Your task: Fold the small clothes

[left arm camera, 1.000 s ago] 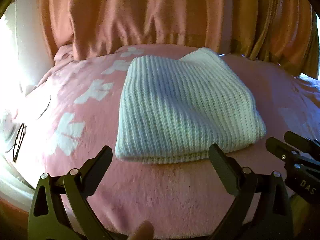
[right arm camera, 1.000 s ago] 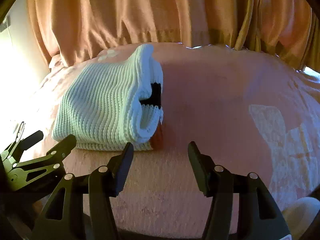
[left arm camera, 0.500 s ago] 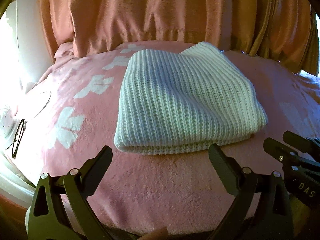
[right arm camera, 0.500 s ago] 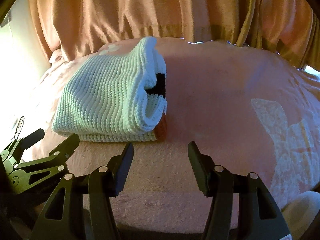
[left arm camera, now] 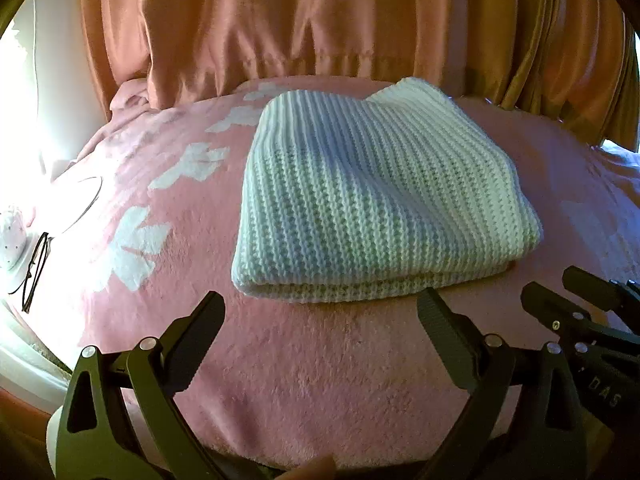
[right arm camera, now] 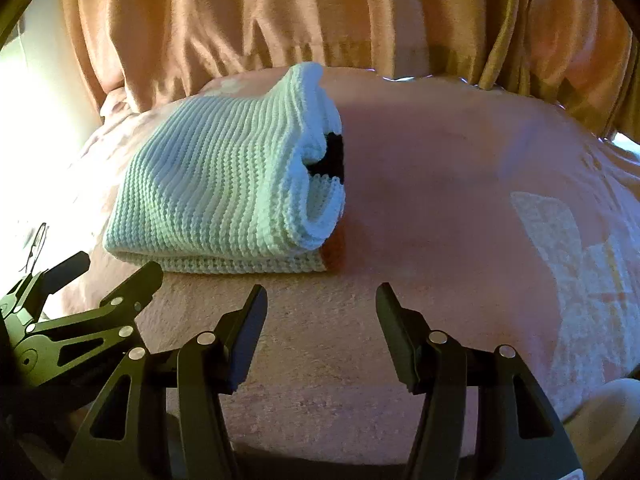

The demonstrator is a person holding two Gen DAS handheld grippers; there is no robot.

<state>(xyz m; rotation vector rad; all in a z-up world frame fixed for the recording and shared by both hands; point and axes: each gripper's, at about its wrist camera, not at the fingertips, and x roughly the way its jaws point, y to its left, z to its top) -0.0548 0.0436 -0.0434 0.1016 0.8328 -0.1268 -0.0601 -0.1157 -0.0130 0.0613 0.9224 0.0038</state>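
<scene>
Both tongs gape with nothing between their fingers: the left tongs (left arm camera: 320, 312) just short of the folded white knit garment (left arm camera: 380, 200), the right tongs (right arm camera: 320, 304) beside its near right corner. The garment lies on a pink blanket (left arm camera: 320, 380), curtains (left arm camera: 320, 20) behind.

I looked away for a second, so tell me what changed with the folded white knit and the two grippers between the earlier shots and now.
Almost nothing. The folded white knit sits slightly lower and nearer in the left wrist view, a small camera shift rather than the garment moving. Nothing was gripped or released: the left gripper and right gripper stay open and empty, short of the knit on the pink blanket.
</scene>
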